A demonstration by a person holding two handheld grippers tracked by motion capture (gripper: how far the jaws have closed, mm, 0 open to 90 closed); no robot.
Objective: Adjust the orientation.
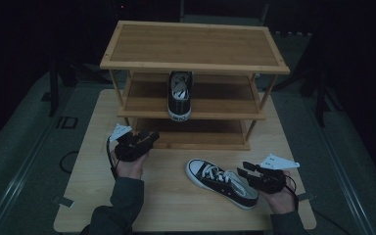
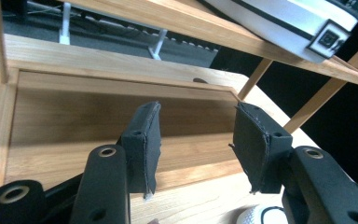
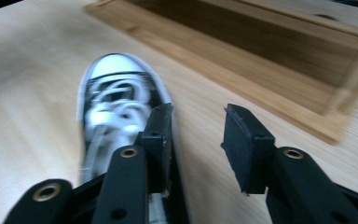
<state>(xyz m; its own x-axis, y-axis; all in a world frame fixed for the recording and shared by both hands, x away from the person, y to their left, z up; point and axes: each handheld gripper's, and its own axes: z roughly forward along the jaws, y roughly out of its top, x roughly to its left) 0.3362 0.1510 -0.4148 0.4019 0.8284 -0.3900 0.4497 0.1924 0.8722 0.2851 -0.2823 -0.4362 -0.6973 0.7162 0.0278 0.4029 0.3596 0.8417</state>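
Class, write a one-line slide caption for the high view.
One sneaker on the bamboo shoe rack, its mate on the table beside the right tool.

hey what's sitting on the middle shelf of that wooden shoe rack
One black sneaker with white laces sits on the middle shelf of the shoe rack, its white heel at the front edge. The top shelf covers its toe and the back of that shelf.

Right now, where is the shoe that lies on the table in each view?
High view: the shoe on the table lies lower centre, beside the right gripper.
Left gripper view: its white toe peeks at the bottom edge.
Right gripper view: left of centre.
Shared landmark: the wooden rack.
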